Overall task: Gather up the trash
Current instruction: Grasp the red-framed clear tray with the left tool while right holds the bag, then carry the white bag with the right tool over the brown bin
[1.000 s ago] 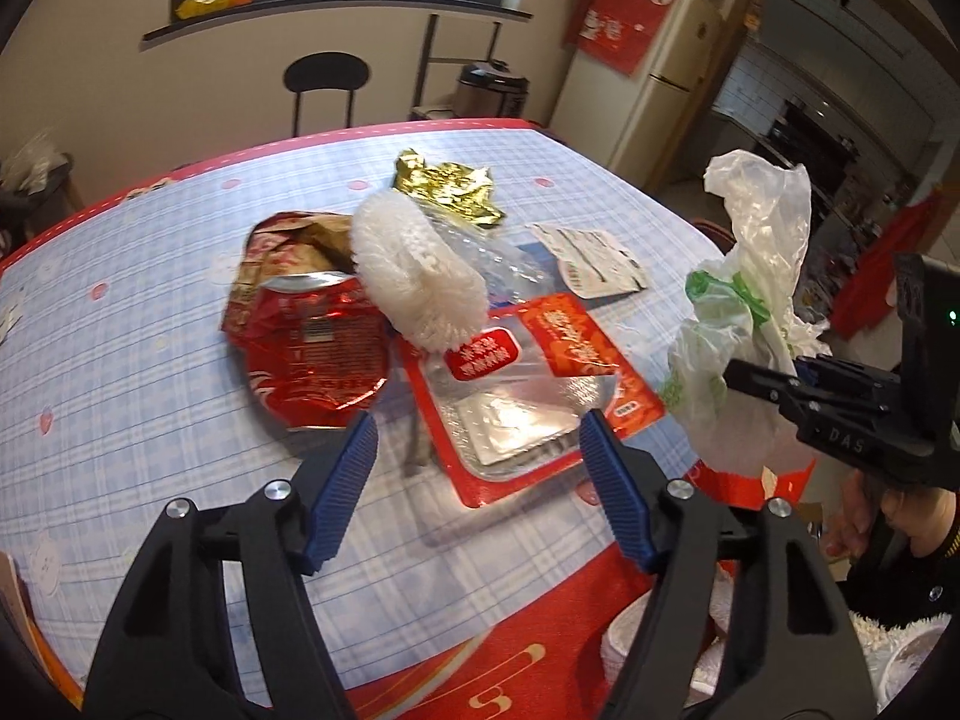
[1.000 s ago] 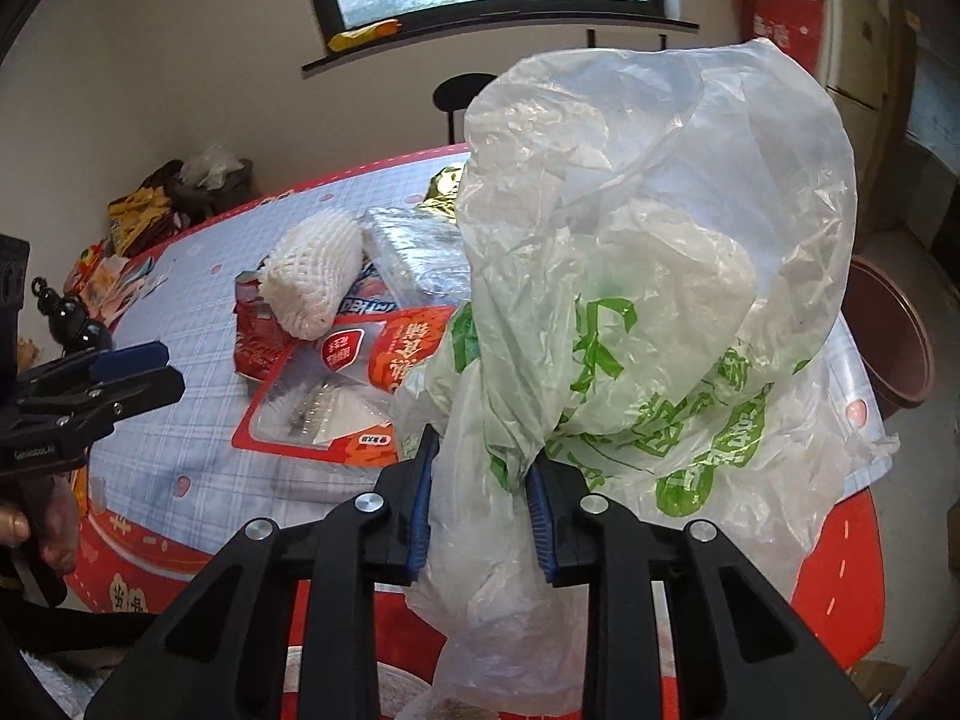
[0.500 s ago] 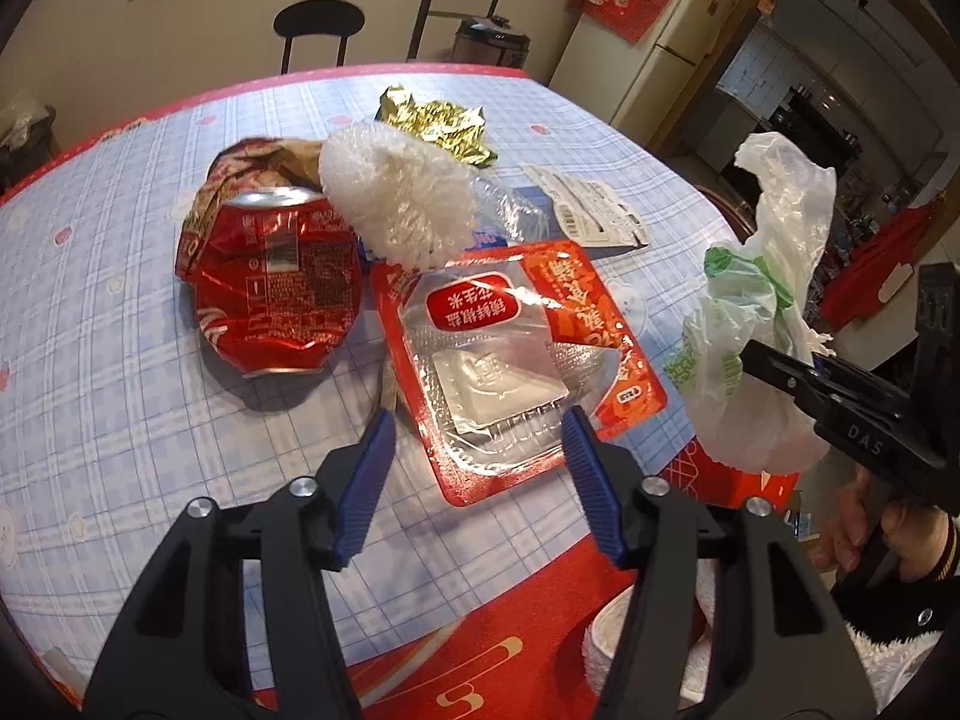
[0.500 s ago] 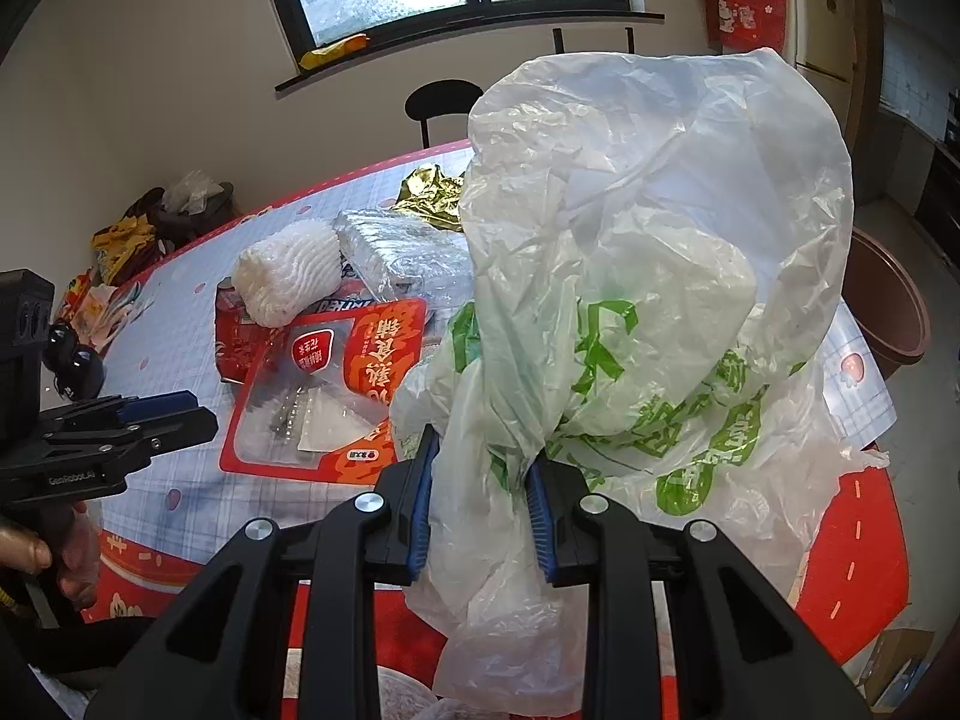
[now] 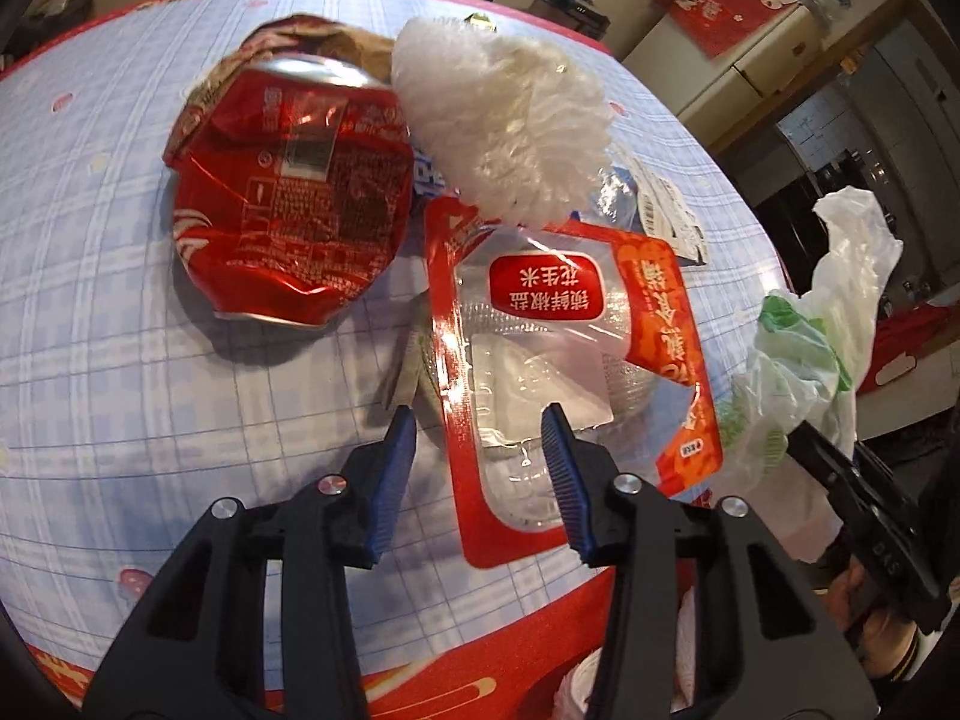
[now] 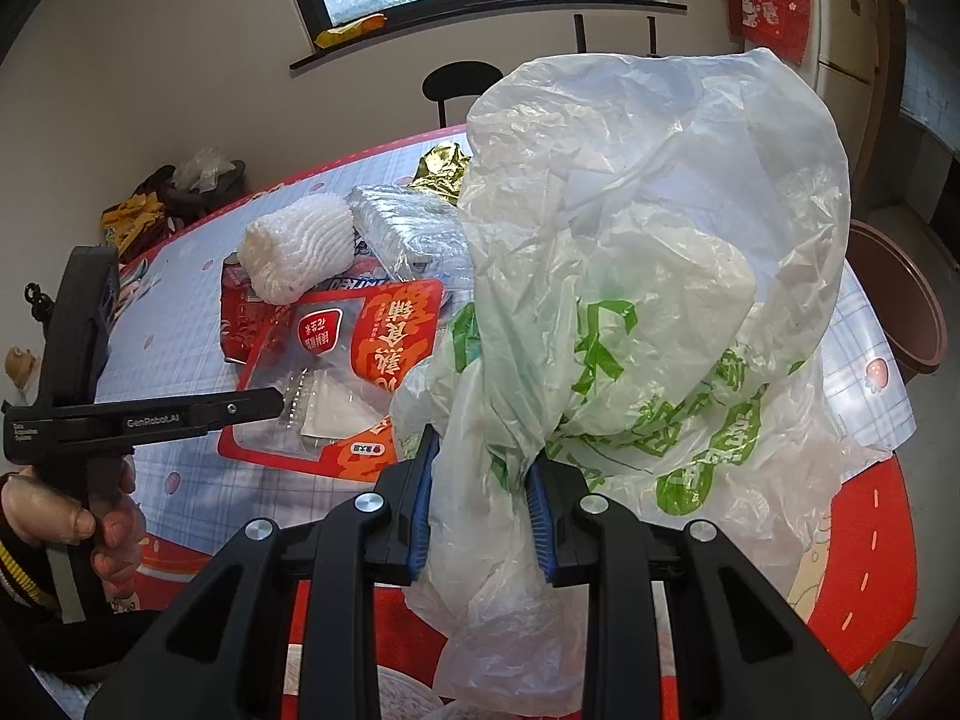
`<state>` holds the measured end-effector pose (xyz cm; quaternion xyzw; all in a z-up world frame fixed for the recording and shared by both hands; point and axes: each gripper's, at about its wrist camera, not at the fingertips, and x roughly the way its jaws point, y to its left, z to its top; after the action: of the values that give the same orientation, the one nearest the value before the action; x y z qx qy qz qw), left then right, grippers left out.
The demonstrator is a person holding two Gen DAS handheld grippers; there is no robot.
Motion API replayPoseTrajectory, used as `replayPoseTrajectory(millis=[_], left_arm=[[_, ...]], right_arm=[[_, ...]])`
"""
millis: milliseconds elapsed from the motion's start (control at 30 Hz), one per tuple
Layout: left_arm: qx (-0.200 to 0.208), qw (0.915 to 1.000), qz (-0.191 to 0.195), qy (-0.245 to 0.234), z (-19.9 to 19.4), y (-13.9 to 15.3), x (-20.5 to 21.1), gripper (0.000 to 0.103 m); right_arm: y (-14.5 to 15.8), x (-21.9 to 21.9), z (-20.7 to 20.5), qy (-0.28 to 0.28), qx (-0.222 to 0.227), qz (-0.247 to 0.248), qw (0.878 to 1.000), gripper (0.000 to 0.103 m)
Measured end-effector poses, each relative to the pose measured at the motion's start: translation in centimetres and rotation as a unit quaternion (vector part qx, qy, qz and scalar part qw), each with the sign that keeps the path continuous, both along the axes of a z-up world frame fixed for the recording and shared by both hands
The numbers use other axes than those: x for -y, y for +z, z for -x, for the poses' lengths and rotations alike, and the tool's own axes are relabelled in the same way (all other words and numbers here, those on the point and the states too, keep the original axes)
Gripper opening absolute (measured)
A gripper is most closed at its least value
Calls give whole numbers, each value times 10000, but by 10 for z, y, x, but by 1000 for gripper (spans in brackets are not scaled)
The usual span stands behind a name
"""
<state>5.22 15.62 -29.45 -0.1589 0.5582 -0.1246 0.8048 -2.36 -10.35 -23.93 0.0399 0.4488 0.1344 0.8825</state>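
Closest to me, my left gripper (image 5: pixel 477 426) hangs over the near end of the red-edged clear snack packet (image 5: pixel 543 360), my landmark for everything here; its blue pads (image 5: pixel 393 471) straddle that end and the jaws are closing, with the packet's clear window between them, though I cannot see the pads pressing on it. My right gripper (image 6: pixel 480 495) sits off the packet's right side, at the table's edge, its jaws narrow and clamped on the gathered neck of the white plastic bag (image 6: pixel 648 276) with green print, which billows up above the fingers and hides much of the table behind it. The packet lies flat on the blue checked tablecloth (image 5: pixel 120 360). Just to its left, a crushed red can (image 5: pixel 288 204) lies on its side, near but apart from the packet's edge. Beyond the packet, touching its far corner, rests a white foam fruit net (image 5: pixel 504 132), partly leaning on the can's top end. Behind the net and packet is a crinkled clear plastic wrapper (image 6: pixel 414 228), and farther still a gold foil wrapper (image 6: pixel 441 171). From the right wrist view I also see the hand (image 6: pixel 66 516) that holds the left gripper, at the packet's near left.
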Motion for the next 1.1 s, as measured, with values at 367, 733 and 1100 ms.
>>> replayPoseTrajectory(millis=[367,733,1100], left_arm=[[-223,9998,-3,-3,3,-15,2,19],[216,9997,-104,-51,24,3,-3,18],[541,9981,-195,-213,43,24,5,18]], right_arm=[[1,5,-1,-200,20,15,9998,28],[0,-2,2,-253,111,55,9996,28],[-2,-2,9,-388,159,75,9991,28]])
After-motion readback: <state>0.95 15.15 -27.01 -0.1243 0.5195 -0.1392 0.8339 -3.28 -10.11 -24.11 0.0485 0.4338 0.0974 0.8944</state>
